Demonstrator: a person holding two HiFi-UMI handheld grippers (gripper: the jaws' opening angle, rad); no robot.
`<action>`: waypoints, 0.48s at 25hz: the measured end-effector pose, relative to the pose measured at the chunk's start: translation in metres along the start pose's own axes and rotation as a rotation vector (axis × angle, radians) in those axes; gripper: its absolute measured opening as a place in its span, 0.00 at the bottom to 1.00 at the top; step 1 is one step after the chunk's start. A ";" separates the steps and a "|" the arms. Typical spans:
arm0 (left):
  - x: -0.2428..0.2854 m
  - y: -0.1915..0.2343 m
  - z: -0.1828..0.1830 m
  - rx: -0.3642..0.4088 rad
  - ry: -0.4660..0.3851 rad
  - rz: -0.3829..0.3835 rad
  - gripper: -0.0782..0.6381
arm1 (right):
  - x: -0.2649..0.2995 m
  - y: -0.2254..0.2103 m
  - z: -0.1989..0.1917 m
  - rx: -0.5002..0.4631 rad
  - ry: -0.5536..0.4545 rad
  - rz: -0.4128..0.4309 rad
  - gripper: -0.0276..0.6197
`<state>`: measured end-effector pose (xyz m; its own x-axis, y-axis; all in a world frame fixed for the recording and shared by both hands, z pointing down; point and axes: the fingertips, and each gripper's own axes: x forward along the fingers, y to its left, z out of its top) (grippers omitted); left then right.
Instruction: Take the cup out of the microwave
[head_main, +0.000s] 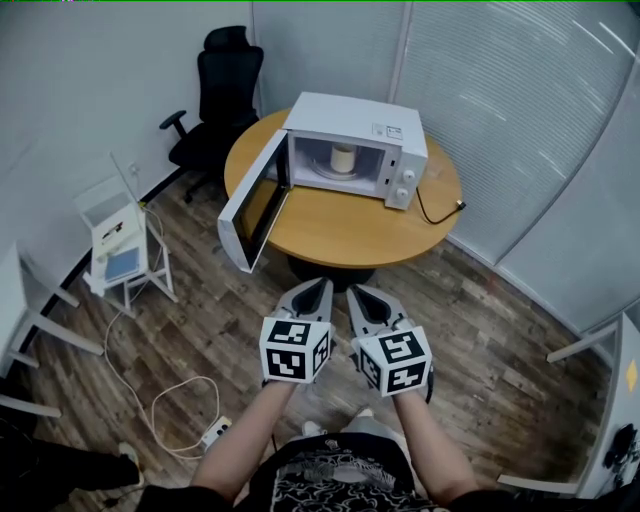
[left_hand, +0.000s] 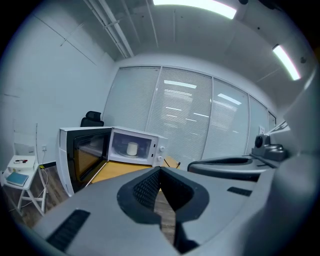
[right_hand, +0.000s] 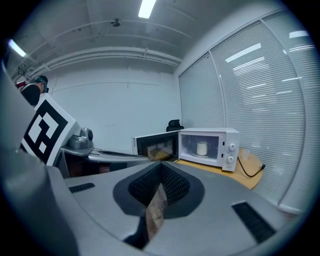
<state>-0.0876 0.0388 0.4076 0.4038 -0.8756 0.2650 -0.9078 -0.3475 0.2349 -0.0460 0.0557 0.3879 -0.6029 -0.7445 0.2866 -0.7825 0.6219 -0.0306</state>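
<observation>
Short of table (head_main: 350, 232): left tongs (head_main: 323, 284), right tongs (head_main: 354, 291) both closed, seemingly empty.

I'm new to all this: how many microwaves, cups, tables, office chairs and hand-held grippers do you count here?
Microwave: 1
Cup: 1
Round table: 1
Office chair: 1
Grippers (left gripper, right gripper): 2
Total: 6

White microwave (head_main: 350, 115); cream cup (head_main: 343, 157); orange-tan table (head_main: 350, 228); black chair (head_main: 228, 75); brown wood-plank floor (head_main: 490, 340).
</observation>
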 end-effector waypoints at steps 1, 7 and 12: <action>0.003 0.002 0.001 -0.001 0.001 -0.003 0.12 | 0.003 -0.001 0.001 0.001 -0.002 -0.002 0.07; 0.027 0.011 0.005 0.016 0.012 -0.003 0.12 | 0.026 -0.017 0.002 0.020 -0.014 0.004 0.07; 0.066 0.023 0.008 0.025 0.030 0.017 0.12 | 0.057 -0.045 0.002 0.037 -0.018 0.027 0.07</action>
<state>-0.0832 -0.0295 0.4230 0.3915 -0.8712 0.2963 -0.9168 -0.3418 0.2064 -0.0451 -0.0148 0.4040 -0.6260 -0.7322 0.2682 -0.7712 0.6324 -0.0737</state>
